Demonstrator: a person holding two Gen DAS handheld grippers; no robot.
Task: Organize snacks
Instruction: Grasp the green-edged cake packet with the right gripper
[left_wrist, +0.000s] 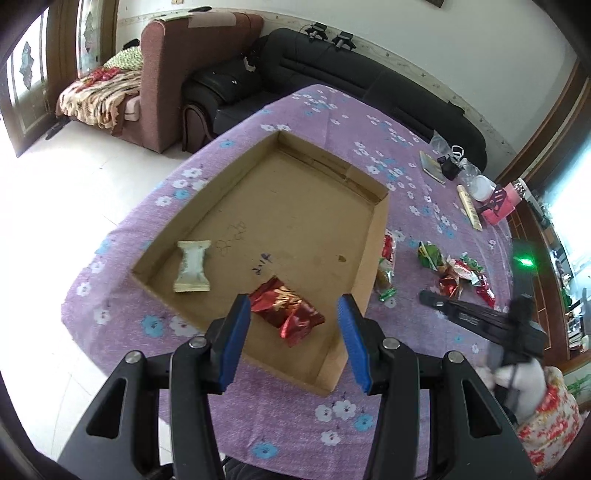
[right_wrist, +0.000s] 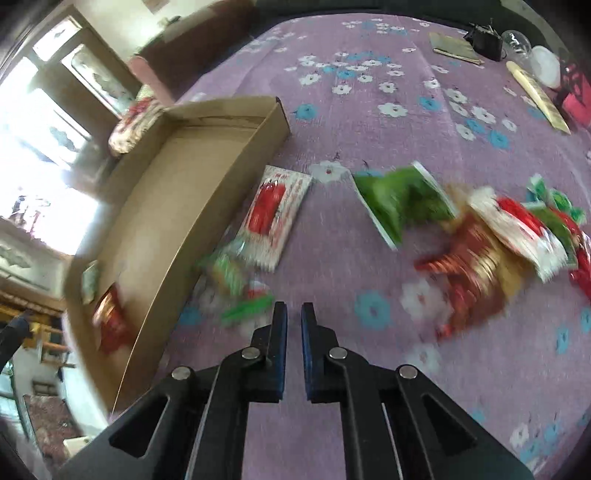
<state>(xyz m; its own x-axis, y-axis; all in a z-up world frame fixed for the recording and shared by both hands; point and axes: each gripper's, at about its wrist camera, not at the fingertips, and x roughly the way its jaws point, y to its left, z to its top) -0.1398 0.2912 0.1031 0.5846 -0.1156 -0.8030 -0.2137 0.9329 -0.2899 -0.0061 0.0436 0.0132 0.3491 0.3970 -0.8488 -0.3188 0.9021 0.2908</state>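
Two snacks lie in the box (left_wrist: 369, 236) ahead of your wide-open left tongs (left_wrist: 293, 314). The pile (right_wrist: 498, 236) right of your nearly closed, empty right tongs (right_wrist: 294, 314) remains.

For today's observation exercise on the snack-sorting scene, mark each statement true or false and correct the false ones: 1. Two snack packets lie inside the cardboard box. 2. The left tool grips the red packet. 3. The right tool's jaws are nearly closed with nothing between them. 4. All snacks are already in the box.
1. True: a white packet and a red packet lie in the cardboard box.
2. False: the left tool is open, above the packet.
3. True: the right tool holds nothing.
4. False: several packets, such as a green packet, lie on the purple tablecloth.
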